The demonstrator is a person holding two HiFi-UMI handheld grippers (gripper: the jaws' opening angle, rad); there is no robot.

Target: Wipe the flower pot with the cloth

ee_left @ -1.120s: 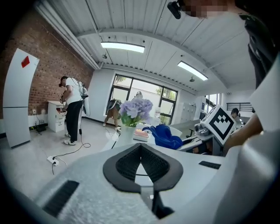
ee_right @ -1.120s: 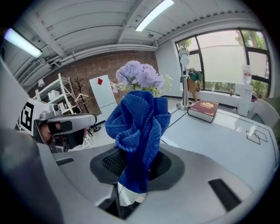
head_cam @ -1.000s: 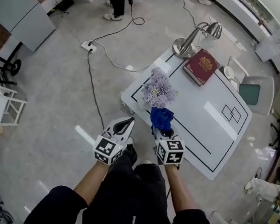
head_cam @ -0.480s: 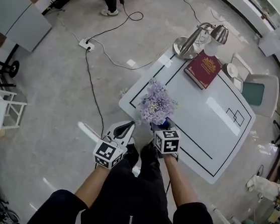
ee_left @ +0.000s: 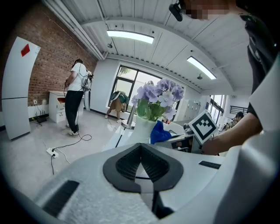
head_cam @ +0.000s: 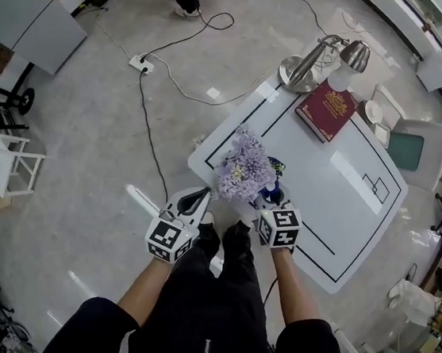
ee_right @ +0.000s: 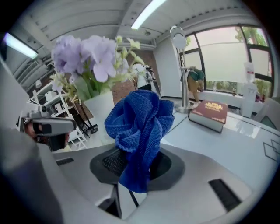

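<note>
A white flower pot [head_cam: 247,201] with purple flowers [head_cam: 243,170] stands at the near corner of the white table [head_cam: 340,186]. My right gripper [head_cam: 272,203] is shut on a bunched blue cloth [head_cam: 270,189], which sits just right of the pot. In the right gripper view the cloth [ee_right: 141,124] rises from the right gripper [ee_right: 136,162], with the pot [ee_right: 103,113] close behind on the left. My left gripper [head_cam: 197,200] hangs off the table's edge, left of the pot, shut and holding nothing. The left gripper view shows the left gripper [ee_left: 141,151] with the pot [ee_left: 142,129] and cloth [ee_left: 159,133] ahead.
At the table's far end lie a dark red book [head_cam: 328,110] and a silver desk lamp [head_cam: 308,66]. A chair [head_cam: 410,147] stands to the right of the table. A power strip with cables [head_cam: 141,64] lies on the floor. Another person [ee_left: 76,96] stands far off.
My right gripper carried the blue cloth from in front of the flowers round to the pot's right side. The left gripper has barely moved.
</note>
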